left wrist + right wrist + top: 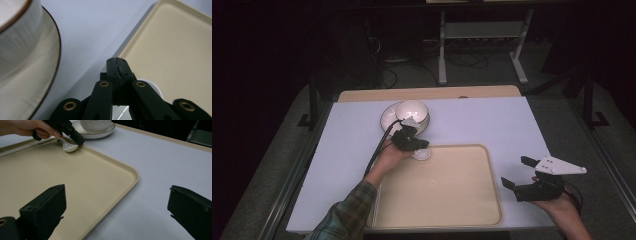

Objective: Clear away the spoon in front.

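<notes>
A white ceramic spoon lies at the far left corner of the beige tray, its bowl resting just inside the rim. My left gripper hovers right over it with both jaws pressed together and nothing between the tips; the left gripper view looks down on the spoon bowl under the shut left gripper. In the right gripper view the spoon sits beside the left gripper. My right gripper stands open and empty over the table, right of the tray.
A white bowl stands on a dark-rimmed saucer just behind the left gripper, close to its jaws. The tray's raised rim runs between the two hands. A pale sheet covers the tabletop.
</notes>
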The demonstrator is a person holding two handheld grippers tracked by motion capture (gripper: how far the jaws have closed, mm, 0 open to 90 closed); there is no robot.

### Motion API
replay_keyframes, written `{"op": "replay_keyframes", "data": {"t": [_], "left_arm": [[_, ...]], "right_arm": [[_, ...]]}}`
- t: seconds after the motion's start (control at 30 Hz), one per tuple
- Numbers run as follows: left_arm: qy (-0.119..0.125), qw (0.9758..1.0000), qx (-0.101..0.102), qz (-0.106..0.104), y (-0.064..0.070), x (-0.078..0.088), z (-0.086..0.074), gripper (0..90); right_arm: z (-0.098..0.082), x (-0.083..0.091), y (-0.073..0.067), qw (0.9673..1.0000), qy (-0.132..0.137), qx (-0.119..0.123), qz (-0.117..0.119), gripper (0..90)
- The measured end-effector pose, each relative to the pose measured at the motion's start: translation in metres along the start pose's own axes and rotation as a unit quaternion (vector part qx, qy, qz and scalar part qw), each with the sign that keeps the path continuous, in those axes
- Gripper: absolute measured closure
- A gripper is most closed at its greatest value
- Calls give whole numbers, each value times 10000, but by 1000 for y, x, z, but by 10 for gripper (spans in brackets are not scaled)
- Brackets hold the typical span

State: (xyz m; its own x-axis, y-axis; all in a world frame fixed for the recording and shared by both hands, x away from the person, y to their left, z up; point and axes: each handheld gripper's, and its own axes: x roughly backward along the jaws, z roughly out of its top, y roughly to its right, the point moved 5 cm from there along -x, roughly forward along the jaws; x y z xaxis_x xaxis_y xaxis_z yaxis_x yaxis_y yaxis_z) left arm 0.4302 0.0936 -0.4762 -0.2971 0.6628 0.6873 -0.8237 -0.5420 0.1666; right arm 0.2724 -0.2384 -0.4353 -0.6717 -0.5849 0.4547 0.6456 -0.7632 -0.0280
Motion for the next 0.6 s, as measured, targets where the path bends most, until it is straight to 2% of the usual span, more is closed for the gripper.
{"op": "replay_keyframes", "data": {"t": [0.4,0.6], "left_arm": [[-274,9993,-169,-203,20,10,-16,896],[-359,9989,-150,-251,26,18,-28,896]], "right_arm": [[0,1,0,10000,6,-12,-17,15],[0,1,0,10000,20,-14,-29,15]]}}
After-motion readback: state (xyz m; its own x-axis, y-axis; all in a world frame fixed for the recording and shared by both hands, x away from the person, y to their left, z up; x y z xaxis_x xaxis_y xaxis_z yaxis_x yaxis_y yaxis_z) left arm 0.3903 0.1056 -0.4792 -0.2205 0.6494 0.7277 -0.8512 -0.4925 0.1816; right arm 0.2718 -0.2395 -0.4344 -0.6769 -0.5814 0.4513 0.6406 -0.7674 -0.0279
